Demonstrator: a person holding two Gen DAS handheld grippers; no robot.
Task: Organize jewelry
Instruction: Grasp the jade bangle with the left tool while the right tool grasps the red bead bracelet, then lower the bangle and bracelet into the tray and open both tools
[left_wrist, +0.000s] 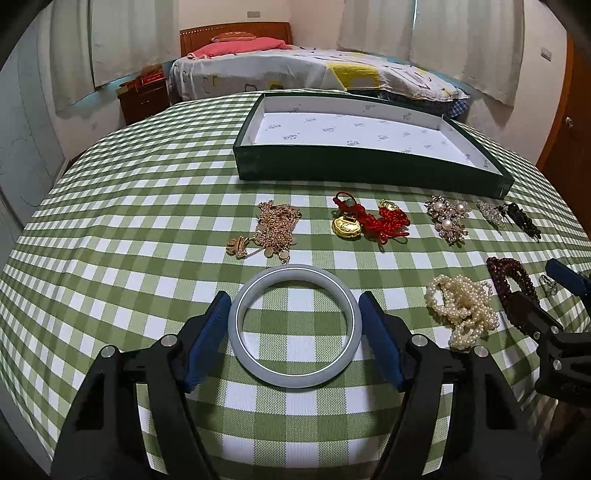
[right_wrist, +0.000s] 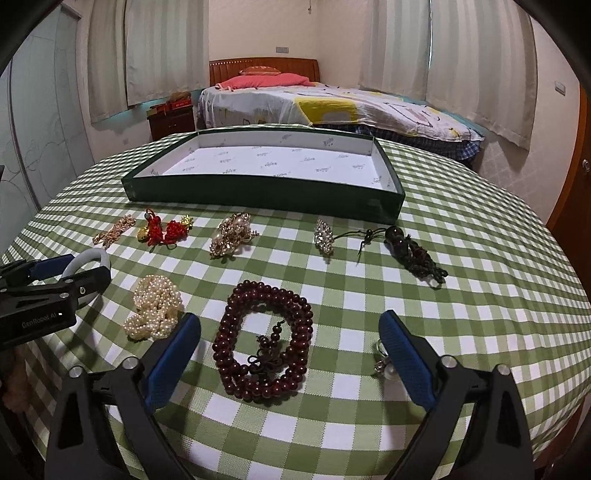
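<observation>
Blue pads of my left gripper (left_wrist: 294, 328) bracket the pale bangle (left_wrist: 294, 326), apparently just touching without lifting, while my right gripper (right_wrist: 290, 363) gapes wide and empty over the dark beads (right_wrist: 264, 341), both short of the tray (right_wrist: 258, 190).

Checked table (left_wrist: 147, 221): green tray (left_wrist: 369, 168), bangle (left_wrist: 293, 326), beads (right_wrist: 264, 343).

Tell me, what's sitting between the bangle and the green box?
In the left wrist view, a gold chain pile lies on the cloth between the bangle and the box.
</observation>
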